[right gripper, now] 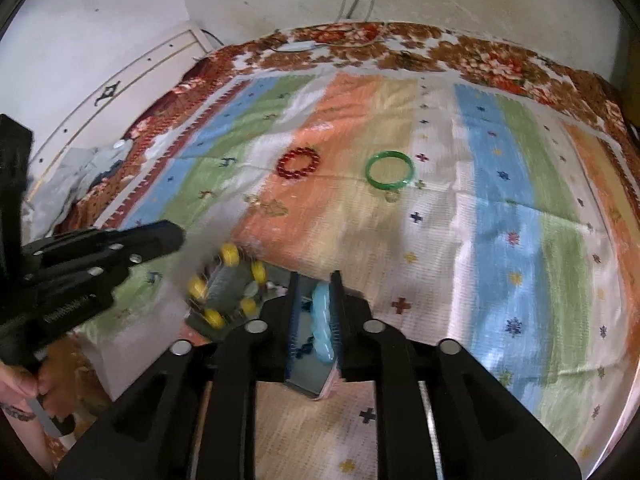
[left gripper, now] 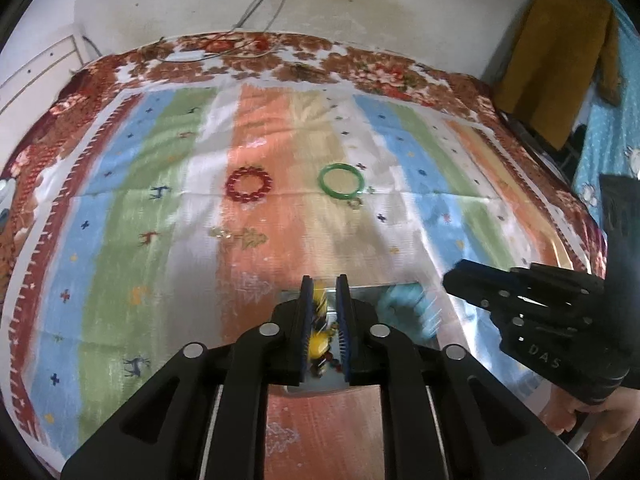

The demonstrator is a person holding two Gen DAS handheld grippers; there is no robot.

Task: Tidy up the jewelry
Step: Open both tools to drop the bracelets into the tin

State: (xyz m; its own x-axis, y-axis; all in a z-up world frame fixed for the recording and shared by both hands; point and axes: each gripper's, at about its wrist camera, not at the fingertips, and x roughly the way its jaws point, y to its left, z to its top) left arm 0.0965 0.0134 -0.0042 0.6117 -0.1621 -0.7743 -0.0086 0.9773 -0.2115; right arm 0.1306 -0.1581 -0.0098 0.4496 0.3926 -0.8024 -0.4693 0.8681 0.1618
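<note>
My left gripper (left gripper: 323,285) is shut on a yellow bead bracelet (left gripper: 320,320) over a shiny metal tray (left gripper: 368,294). In the right wrist view the bracelet (right gripper: 230,286) hangs blurred over the tray (right gripper: 308,384). My right gripper (right gripper: 315,280) is shut on a light blue bracelet (right gripper: 322,328), which shows blurred in the left wrist view (left gripper: 404,308). A red bead bracelet (left gripper: 249,184) (right gripper: 299,163) and a green bangle (left gripper: 341,181) (right gripper: 390,170) lie farther out on the striped cloth (left gripper: 160,208).
Small gold pieces lie on the cloth near the bangle (left gripper: 355,202) and left of centre (left gripper: 222,233). A floral bedspread (left gripper: 380,72) borders the cloth. Wall and cables are behind. A yellow garment (left gripper: 560,52) hangs at right.
</note>
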